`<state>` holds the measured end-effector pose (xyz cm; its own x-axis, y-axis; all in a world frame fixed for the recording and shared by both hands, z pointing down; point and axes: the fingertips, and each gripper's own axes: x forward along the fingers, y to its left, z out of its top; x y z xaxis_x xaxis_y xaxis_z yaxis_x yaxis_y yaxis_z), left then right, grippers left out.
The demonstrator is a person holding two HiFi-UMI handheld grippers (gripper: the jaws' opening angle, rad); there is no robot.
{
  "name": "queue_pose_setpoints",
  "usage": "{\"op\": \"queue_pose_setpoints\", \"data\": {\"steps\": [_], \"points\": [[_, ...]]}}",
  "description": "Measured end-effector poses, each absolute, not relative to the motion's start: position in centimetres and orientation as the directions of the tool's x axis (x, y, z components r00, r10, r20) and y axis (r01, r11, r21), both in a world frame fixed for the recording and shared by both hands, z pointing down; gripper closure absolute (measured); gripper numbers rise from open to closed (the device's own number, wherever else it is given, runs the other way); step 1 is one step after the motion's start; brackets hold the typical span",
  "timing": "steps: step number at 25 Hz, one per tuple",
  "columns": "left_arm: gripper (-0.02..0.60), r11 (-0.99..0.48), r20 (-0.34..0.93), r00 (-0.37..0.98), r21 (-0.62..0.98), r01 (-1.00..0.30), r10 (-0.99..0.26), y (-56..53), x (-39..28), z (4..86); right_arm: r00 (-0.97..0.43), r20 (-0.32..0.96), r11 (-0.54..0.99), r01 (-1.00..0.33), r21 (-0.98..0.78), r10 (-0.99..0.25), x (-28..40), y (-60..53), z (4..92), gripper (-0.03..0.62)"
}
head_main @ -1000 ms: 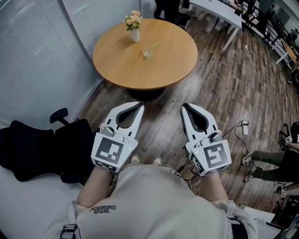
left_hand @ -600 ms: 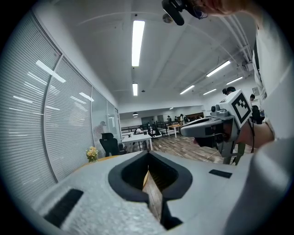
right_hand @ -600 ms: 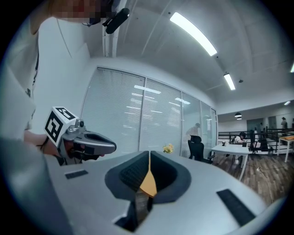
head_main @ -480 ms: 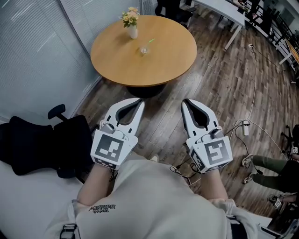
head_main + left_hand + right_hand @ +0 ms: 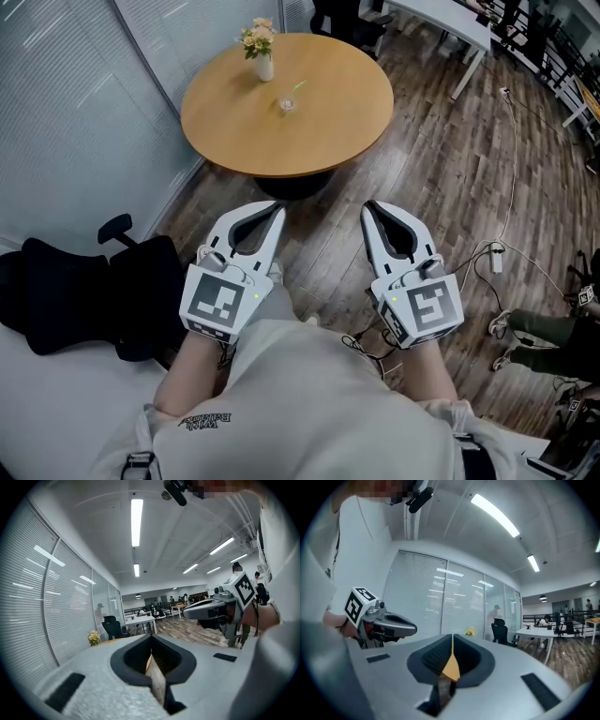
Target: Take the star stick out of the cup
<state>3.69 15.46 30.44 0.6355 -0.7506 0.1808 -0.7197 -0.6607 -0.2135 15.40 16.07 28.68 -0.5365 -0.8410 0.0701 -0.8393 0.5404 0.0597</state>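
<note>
A small clear cup (image 5: 287, 104) stands near the middle of the round wooden table (image 5: 337, 122), well ahead of me. The green star stick (image 5: 298, 88) leans out of it to the right. My left gripper (image 5: 279, 209) and right gripper (image 5: 367, 208) are held side by side in front of my body, above the floor and short of the table's near edge. Both are shut with nothing between the jaws. In the left gripper view the left gripper (image 5: 151, 639) has its tips touching. The right gripper view shows the right gripper (image 5: 452, 637) just as shut.
A white vase of flowers (image 5: 262, 52) stands behind the cup. A black office chair (image 5: 89, 300) is at my left by the glass wall with blinds. Cables and a power strip (image 5: 495, 260) lie on the wooden floor at right. A white desk (image 5: 441, 21) stands beyond.
The view has shifted a little, so the table sits slightly higher and further left. Both grippers stay shut and in much the same place before my body.
</note>
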Motion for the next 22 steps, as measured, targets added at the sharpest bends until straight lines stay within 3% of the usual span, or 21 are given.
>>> {"op": "queue_pose_setpoints", "data": {"steps": [22], "points": [[0.561,-0.679,0.171,0.657,-0.200,-0.707,-0.734,4.5,0.8,32.2,-0.516,0.069,0.521,-0.849,0.088,-0.854,12.4,5.9,30.1,0.560]]}}
